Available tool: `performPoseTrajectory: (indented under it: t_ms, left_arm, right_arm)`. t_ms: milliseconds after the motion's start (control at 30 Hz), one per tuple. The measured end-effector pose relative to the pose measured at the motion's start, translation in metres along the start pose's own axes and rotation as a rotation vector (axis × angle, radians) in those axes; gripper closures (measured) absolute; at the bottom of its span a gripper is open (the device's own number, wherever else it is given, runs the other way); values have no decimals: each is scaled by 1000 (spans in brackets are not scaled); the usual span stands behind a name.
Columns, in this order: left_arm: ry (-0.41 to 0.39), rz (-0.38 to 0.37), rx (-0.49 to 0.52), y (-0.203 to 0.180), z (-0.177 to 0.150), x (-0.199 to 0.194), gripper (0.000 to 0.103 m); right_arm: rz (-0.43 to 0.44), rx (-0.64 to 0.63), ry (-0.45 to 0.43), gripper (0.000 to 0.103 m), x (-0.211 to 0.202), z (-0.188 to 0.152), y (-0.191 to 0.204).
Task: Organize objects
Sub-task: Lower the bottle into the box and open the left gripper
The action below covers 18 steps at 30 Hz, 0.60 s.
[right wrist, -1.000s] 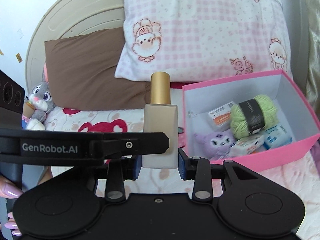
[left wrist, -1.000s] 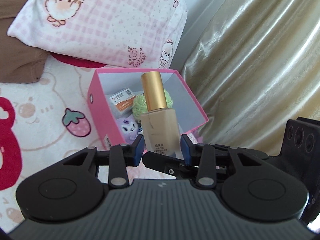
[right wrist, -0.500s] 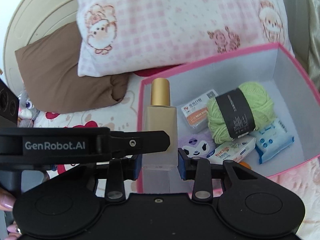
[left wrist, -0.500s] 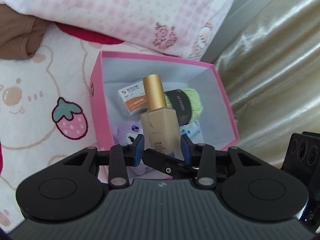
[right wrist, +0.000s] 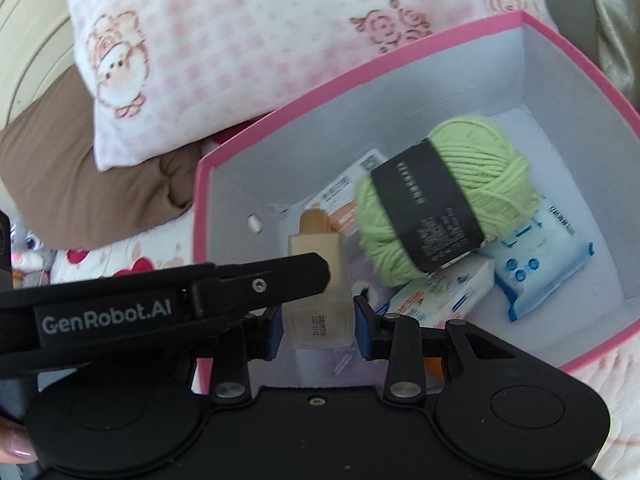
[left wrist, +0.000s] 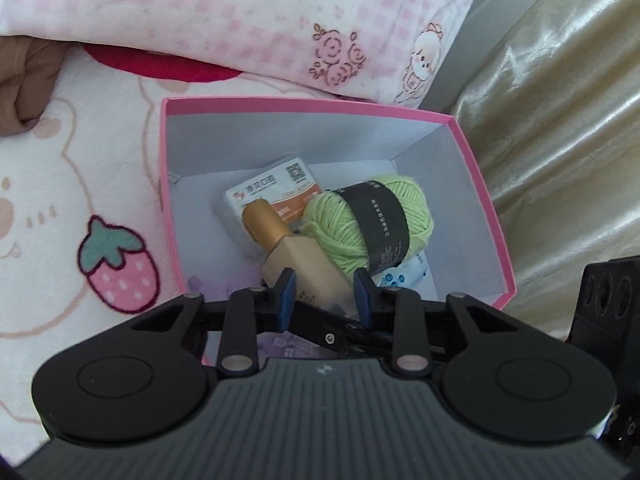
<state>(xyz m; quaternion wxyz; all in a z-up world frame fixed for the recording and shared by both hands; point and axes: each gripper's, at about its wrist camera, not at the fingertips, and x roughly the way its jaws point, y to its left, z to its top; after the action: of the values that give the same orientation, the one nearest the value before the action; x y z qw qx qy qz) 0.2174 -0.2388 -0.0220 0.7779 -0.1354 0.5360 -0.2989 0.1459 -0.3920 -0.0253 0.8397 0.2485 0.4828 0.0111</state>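
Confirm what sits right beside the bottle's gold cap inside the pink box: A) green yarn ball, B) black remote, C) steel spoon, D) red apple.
A: in the left wrist view the green yarn ball with its black band lies next to the bottle in the pink box.

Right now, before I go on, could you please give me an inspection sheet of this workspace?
Surface: bed cover with strawberry print, soft.
Job's things: bottle tilted inside the pink box, gold cap forward.
Clutter: green yarn, blue packet, card pack in the box.
Grippers: right gripper shut on bottle; left gripper closing, bottle between its jaws.
Cables: nothing seen.
Surroundings: pink pillow, brown cushion, curtain.
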Motion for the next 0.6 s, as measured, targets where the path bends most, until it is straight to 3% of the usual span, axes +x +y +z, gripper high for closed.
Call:
performPoseTrajectory:
  t_ms: [233, 433, 600]
  left_arm:
    - [7, -28, 0, -9, 0, 15, 76]
    - [-32, -79, 33, -24, -3, 29, 76]
    - [-31, -48, 88, -30, -10, 30, 76]
  right_arm:
    - [-40, 5, -12, 63, -4, 2, -12]
    - [-162, -37, -80, 63, -12, 0, -15]
    - [-176, -87, -66, 63, -11, -3, -19]
